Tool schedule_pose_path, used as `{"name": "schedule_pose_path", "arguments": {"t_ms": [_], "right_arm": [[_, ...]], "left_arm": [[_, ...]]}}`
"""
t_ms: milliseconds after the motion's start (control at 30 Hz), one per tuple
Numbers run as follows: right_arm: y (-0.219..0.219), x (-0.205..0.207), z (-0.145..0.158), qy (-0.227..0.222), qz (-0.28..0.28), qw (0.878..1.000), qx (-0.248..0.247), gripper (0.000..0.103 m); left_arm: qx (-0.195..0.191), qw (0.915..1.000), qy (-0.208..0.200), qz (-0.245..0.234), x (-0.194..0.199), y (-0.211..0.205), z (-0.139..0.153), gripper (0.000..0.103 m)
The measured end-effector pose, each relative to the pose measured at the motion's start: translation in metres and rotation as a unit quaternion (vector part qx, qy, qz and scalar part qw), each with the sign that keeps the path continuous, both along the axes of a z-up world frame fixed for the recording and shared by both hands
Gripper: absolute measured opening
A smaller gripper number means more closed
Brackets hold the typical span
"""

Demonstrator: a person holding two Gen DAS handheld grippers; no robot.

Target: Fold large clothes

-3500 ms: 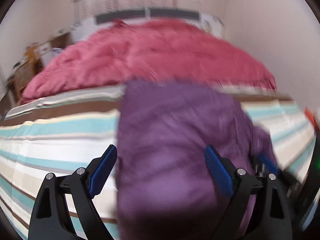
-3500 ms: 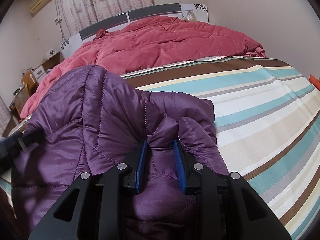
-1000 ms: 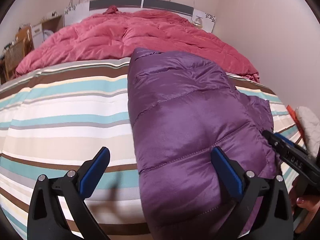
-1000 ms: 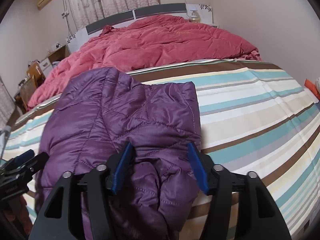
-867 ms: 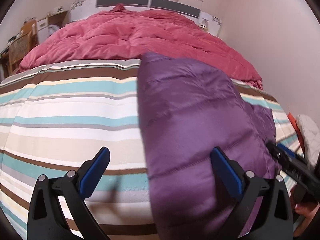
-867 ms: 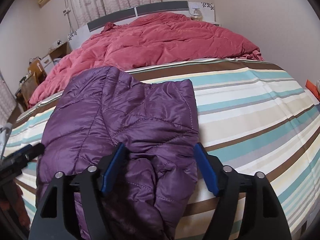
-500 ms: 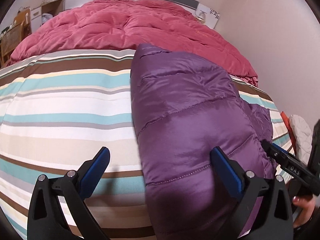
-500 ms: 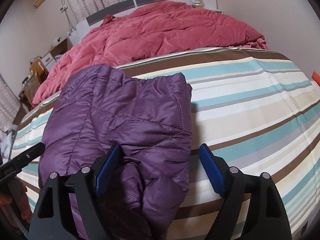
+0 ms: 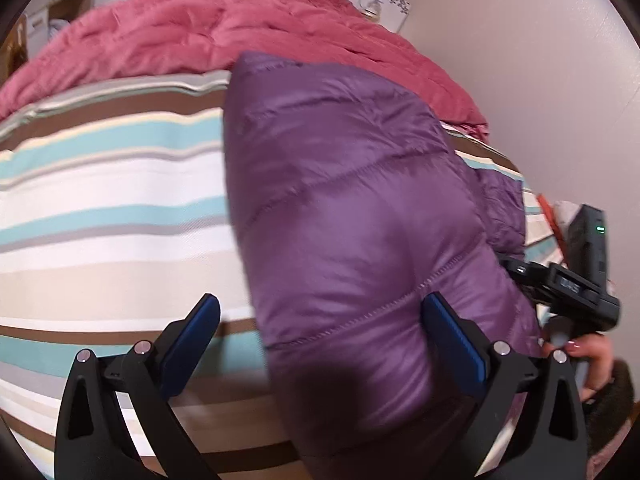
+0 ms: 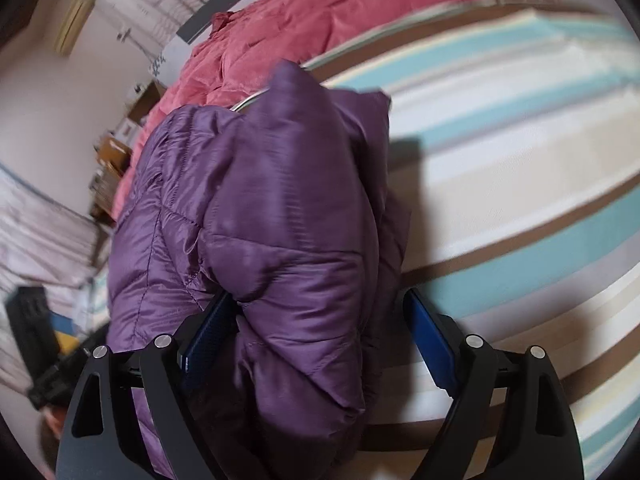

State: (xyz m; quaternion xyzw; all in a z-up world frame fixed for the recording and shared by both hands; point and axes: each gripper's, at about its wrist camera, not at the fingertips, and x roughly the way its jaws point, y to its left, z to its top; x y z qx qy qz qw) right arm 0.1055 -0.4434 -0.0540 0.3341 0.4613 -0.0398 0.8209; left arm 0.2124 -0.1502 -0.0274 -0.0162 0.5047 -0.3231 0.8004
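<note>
A purple quilted jacket (image 9: 360,216) lies folded lengthwise on the striped bed sheet (image 9: 112,200). My left gripper (image 9: 320,340) is open wide just above the jacket's near end. Its right finger is over the fabric and its left finger is over bare sheet. In the right wrist view the jacket (image 10: 280,216) bulges up between the fingers of my right gripper (image 10: 316,336), which is open. The left pad rests against a fold and the right pad stands clear of the cloth. The right gripper (image 9: 560,284) and the hand holding it show past the jacket's far side.
A rumpled red quilt (image 9: 224,28) covers the head half of the bed, right behind the jacket. A wall (image 9: 540,60) runs close along the right side. Furniture (image 10: 112,160) stands left of the bed. Bare striped sheet (image 10: 500,184) lies to the jacket's right.
My right gripper let go of the jacket fold and spread its jaws. It has since rolled and dropped closer to the jacket. The left gripper stayed open and tilted down a little.
</note>
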Motion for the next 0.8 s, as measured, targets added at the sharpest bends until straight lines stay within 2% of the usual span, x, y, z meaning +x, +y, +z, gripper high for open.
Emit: {"name": "schedule_pose_path", "arguments": {"t_ms": [200, 267, 300, 333, 433, 633, 800], "right_arm": [[0.006, 0.003, -0.004, -0.021, 0.003, 0.999, 0.024, 0.070], [0.007, 0.003, -0.007, -0.034, -0.002, 0.999, 0.042, 0.058], [0.007, 0.003, -0.007, -0.039, -0.002, 0.998, 0.047, 0.051], [0.008, 0.002, -0.007, -0.046, -0.002, 0.998, 0.050, 0.047], [0.012, -0.003, -0.001, -0.063, 0.005, 0.997, 0.038, 0.038], [0.020, -0.009, 0.012, -0.093, 0.002, 0.996, 0.016, 0.031], [0.027, -0.016, 0.025, -0.114, -0.004, 0.993, -0.012, 0.031]], "left_arm": [[0.011, 0.9994, -0.005, -0.033, 0.000, -0.011, 0.001, 0.101], [0.020, 0.9988, -0.018, -0.041, -0.003, -0.016, 0.003, 0.093], [0.017, 0.9984, -0.019, -0.051, -0.006, -0.018, 0.004, 0.084], [0.022, 0.9981, -0.026, -0.052, -0.009, -0.021, 0.007, 0.080], [0.031, 0.9968, -0.045, -0.058, -0.016, -0.022, 0.013, 0.072], [0.051, 0.9932, -0.085, -0.061, -0.030, -0.026, 0.027, 0.058], [0.070, 0.9893, -0.111, -0.064, -0.040, -0.031, 0.037, 0.053]]}}
